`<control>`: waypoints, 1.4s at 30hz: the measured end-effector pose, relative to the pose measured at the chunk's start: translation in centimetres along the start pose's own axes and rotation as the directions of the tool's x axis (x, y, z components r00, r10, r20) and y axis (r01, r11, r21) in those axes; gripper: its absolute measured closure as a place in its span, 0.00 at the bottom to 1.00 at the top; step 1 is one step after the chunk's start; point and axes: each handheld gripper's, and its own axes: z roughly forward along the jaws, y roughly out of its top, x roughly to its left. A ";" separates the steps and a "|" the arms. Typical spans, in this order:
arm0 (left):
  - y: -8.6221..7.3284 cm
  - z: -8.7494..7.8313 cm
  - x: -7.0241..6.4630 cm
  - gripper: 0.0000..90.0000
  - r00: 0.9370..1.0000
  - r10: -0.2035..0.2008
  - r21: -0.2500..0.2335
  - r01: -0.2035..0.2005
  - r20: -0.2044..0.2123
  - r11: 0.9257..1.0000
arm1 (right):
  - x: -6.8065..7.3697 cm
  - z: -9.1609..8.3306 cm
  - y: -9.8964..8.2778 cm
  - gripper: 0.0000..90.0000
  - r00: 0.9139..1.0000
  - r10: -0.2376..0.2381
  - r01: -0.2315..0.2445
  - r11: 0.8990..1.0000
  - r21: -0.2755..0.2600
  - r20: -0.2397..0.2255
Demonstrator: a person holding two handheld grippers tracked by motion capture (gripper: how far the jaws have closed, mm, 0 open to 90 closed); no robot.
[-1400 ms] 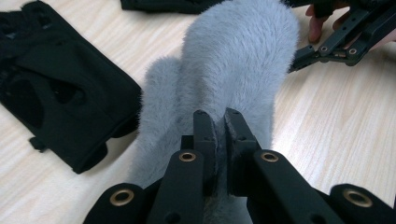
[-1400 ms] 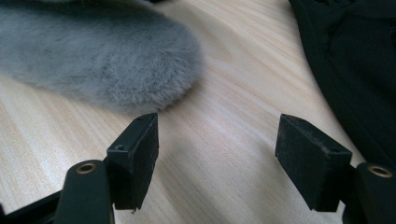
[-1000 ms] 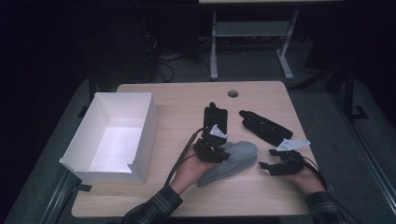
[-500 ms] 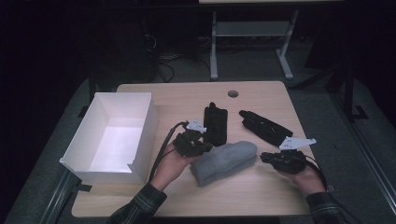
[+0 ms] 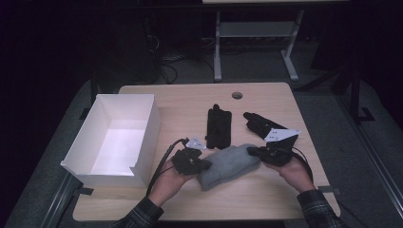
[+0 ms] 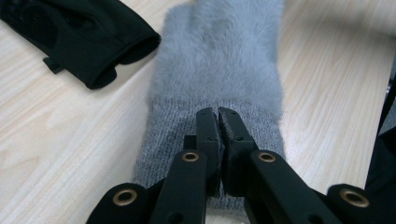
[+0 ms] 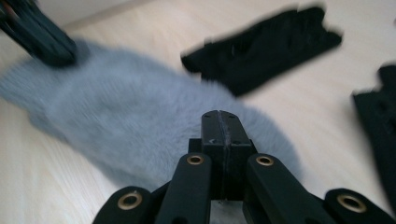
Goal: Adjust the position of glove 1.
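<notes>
Left gripper (image 6: pixel 218 114) has just clamped the grey glove (image 5: pixel 228 165) at its knit cuff; right gripper (image 7: pixel 222 116) has closed, apparently pinching the fuzzy fingertip end. The glove's length spans between them, beside the white box (image 5: pixel 142 156).

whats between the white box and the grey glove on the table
In the high view, the left gripper and its hand sit between the white box and the grey glove, jaws shut on the glove's cuff; otherwise bare tabletop.
</notes>
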 end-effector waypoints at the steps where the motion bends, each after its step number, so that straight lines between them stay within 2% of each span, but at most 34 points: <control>1: -0.1 0.0 0.1 0.98 1.000 0.014 0.010 -0.014 -0.004 1.000 | 0.0 0.2 -0.3 1.00 1.000 0.008 -0.008 1.000 0.022 -0.002; 2: -0.2 0.2 0.0 0.98 1.000 0.001 0.004 -0.001 0.001 1.000 | 0.0 0.3 -0.7 1.00 1.000 0.009 -0.009 0.999 0.032 -0.005; 3: -0.3 0.2 0.1 0.99 1.000 0.017 0.019 -0.017 0.003 1.000 | -0.1 0.3 -1.0 1.00 1.000 0.011 -0.011 0.999 0.043 -0.004; 4: -0.3 0.2 0.1 0.99 1.000 0.017 0.019 -0.017 0.003 1.000 | -0.1 0.3 -1.0 1.00 1.000 0.011 -0.011 0.999 0.043 -0.004; 5: -0.5 0.3 0.2 1.00 0.999 0.035 0.032 -0.035 -0.001 0.999 | -0.2 0.3 -1.7 1.00 1.000 0.025 -0.024 0.997 0.069 -0.005; 7: -0.6 0.5 0.2 1.00 0.999 0.035 0.033 -0.035 0.001 0.999 | -0.2 0.5 -2.5 1.00 1.000 0.020 -0.019 0.995 0.099 -0.006; 9: -0.6 0.6 -0.1 1.00 1.000 0.030 0.023 -0.030 -0.003 0.999 | -0.3 0.4 -2.9 1.00 0.999 0.032 -0.031 0.995 0.098 -0.014; 10: -0.5 0.5 0.0 1.00 0.999 0.046 0.030 -0.046 0.001 0.999 | -0.2 0.4 -2.9 1.00 0.999 0.034 -0.032 0.995 0.094 -0.012; 13: -0.2 -0.1 0.3 0.99 0.999 0.010 -0.016 -0.009 0.034 1.000 | -0.1 -0.2 -2.6 1.00 1.000 0.017 -0.016 0.998 0.065 -0.008; 15: 0.1 -0.7 0.7 0.99 1.000 0.016 -0.032 -0.016 0.006 0.999 | -0.1 -1.0 -2.5 1.00 1.000 0.013 -0.013 0.999 0.038 -0.001; 17: 0.3 -1.0 1.3 0.99 1.000 -0.003 -0.055 0.003 -0.017 0.998 | -0.1 -1.8 -2.6 1.00 1.000 0.007 -0.007 1.000 0.027 0.017; 19: 0.3 -1.1 2.2 0.99 0.999 -0.014 -0.057 0.011 -0.049 0.998 | -0.3 -2.3 -3.0 1.00 0.999 0.021 -0.022 0.999 0.036 0.033; 20: 0.3 -1.1 2.2 0.99 0.999 -0.014 -0.057 0.011 -0.049 0.998 | -0.3 -2.3 -3.0 1.00 0.999 0.021 -0.022 0.999 0.036 0.033; 21: 0.3 -0.5 3.2 0.99 0.997 -0.040 -0.043 0.038 -0.059 0.998 | -0.5 -2.6 -3.4 1.00 0.998 0.031 -0.034 0.998 0.052 0.054; 22: 0.1 -0.1 3.6 0.99 0.997 -0.048 -0.024 0.046 -0.067 0.999 | -0.7 -2.6 -3.7 1.00 0.997 0.036 -0.040 0.997 0.062 0.066; 24: -0.3 0.8 4.2 0.99 0.996 -0.065 0.010 0.065 -0.053 0.998 | -1.1 -2.4 -4.1 1.00 0.996 0.047 -0.054 0.994 0.092 0.080; 26: -0.7 1.4 4.5 0.99 0.997 -0.063 0.052 0.065 -0.033 0.997 | -1.3 -1.9 -4.3 1.00 0.996 0.058 -0.065 0.991 0.113 0.072; 27: -0.8 1.6 4.4 0.99 0.997 -0.072 0.045 0.073 -0.024 0.996 | -1.3 -1.5 -4.4 1.00 0.996 0.058 -0.067 0.990 0.127 0.070; 30: -1.1 1.3 3.9 0.99 0.998 -0.057 0.061 0.057 -0.003 0.997 | -1.5 -0.4 -4.5 1.00 0.997 0.052 -0.061 0.986 0.158 0.061; 35: -1.8 0.7 2.4 0.99 0.999 -0.041 0.058 0.039 0.031 0.998 | -1.8 0.6 -4.3 1.00 0.998 0.057 -0.062 0.986 0.155 0.032; 42: -3.2 0.4 0.3 0.98 0.997 -0.038 0.057 0.034 0.073 0.998 | -1.4 2.3 -3.2 1.00 0.999 0.049 -0.048 0.988 0.145 -0.001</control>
